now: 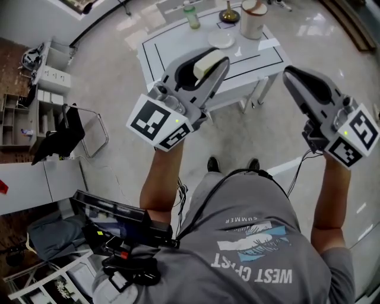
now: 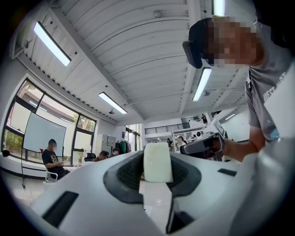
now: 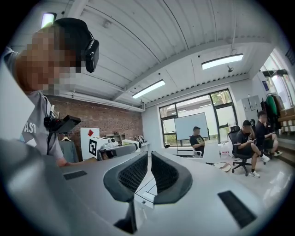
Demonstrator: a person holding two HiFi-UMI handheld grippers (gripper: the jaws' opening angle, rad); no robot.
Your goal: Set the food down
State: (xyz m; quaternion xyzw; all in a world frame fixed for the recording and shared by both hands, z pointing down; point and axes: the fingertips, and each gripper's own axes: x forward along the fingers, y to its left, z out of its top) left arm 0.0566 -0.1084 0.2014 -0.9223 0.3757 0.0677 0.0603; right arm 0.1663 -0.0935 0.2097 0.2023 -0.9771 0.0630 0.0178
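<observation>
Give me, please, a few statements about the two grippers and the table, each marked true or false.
1. The left gripper holds a pale block of food between its fingers. True.
2. The right gripper carries food too. False: nothing is between its fingers.
3. The food lies on the white plate. False: the plate is bare, and the food is in the left gripper, short of the table.
4. A green bottle stands on the white table. True.

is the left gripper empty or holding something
Holding: a pale food block sits clamped between the pads of the left gripper.
</observation>
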